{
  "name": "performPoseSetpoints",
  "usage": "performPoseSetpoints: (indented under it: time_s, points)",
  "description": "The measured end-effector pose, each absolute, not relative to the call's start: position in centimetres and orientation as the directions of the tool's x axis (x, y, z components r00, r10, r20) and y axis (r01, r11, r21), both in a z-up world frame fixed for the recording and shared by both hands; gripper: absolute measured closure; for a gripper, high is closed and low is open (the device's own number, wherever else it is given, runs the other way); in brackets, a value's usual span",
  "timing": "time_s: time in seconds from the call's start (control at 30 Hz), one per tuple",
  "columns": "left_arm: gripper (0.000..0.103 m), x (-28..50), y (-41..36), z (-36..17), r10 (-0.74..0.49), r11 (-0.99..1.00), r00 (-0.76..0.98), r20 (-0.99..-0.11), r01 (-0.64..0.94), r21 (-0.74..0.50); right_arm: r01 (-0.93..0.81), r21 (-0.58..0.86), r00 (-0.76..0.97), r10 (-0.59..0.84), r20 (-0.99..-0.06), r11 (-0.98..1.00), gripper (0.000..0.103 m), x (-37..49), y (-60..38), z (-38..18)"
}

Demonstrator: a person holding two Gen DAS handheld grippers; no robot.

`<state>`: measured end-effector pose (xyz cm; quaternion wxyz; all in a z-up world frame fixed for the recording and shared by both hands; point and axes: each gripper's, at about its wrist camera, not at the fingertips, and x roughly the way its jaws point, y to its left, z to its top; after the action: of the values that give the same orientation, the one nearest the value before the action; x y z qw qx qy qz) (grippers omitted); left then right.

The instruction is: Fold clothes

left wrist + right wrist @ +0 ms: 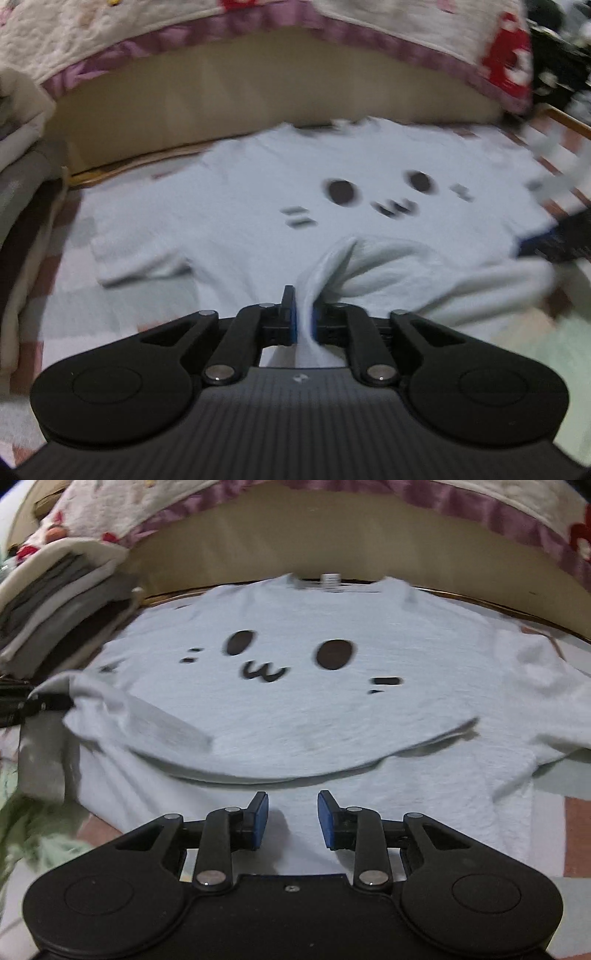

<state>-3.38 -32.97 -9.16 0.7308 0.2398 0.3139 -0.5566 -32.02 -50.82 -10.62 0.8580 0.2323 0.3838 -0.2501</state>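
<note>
pale blue t-shirt (295, 709) with a cartoon face lies flat on a bed; left hand-held gripper (303, 314) pinches its near hem, right hand-held gripper (291, 812) hovers part-open, empty.

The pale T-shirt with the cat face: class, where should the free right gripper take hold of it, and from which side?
Grip the T-shirt at its near folded-up hem edge, coming in low from the near side. That edge lies doubled and slightly raised just ahead of the open right gripper, so a finger can probably slide beneath. The left gripper already pinches its own bunch.
</note>
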Motion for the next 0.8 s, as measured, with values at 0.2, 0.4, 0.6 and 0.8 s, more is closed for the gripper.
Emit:
performPoseSetpoints:
  time_s: [0.2,0.4,0.6,0.8]
  points:
    - [0.056,-0.8,-31.0,-8.2,-0.66,0.365,0.243,-0.711,0.931,-0.021,0.645,0.166,0.556,-0.31,-0.771,0.746,0.069,-32.9,-50.9,-11.8]
    - [0.047,-1.8,-27.0,-6.1,-0.736,0.256,0.169,-0.655,0.966,-0.039,0.634,0.062,0.502,-0.35,-0.791,0.771,0.066,-31.6,-51.0,-11.6]
    - [0.044,-6.6,-24.8,-10.6,-0.744,0.007,0.224,-0.629,0.945,0.328,0.641,-0.055,0.436,-0.423,-0.794,0.765,0.06,-30.4,-52.9,-11.1]
    - [0.042,-5.9,-25.8,-11.6,-0.734,0.014,0.172,-0.657,0.971,0.239,0.687,-0.109,0.397,-0.497,-0.771,0.719,0.06,-32.7,-54.4,-10.6]
